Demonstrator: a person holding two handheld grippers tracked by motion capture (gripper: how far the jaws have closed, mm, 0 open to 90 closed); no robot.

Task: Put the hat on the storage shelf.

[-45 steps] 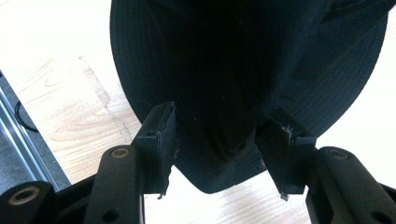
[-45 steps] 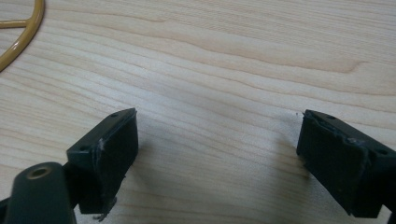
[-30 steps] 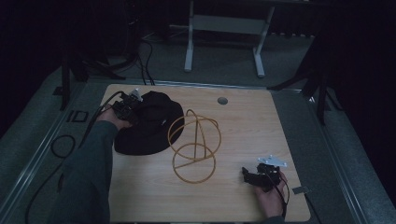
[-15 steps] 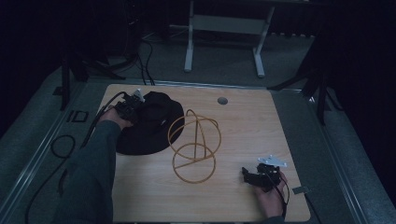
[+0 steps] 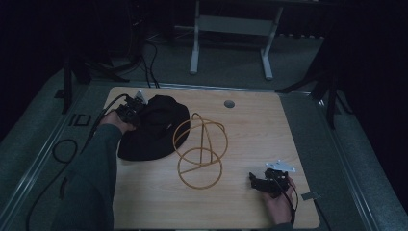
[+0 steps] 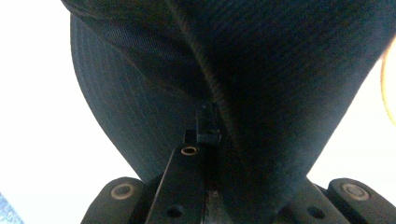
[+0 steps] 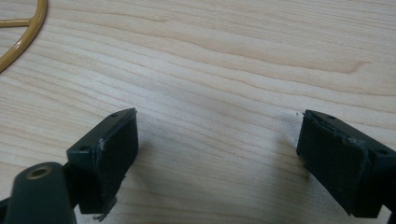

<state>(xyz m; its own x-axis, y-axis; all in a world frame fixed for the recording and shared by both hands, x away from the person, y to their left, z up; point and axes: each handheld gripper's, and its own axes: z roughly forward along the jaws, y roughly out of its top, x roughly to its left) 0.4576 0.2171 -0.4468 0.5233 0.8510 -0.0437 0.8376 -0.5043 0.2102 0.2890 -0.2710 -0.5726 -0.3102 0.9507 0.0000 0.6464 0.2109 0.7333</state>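
Fingers (image 6: 205, 130) clamped on black hat (image 5: 156, 127)

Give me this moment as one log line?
left gripper: just closed on hat | right gripper: open, on table

- The left gripper (image 6: 208, 135) has just closed its jaws on a fold of the black hat (image 6: 261, 70), pinching the fabric at centre.
- The hat spreads from centre toward twelve o'clock.
- Pale table (image 6: 37, 116) shows at nine and three o'clock.
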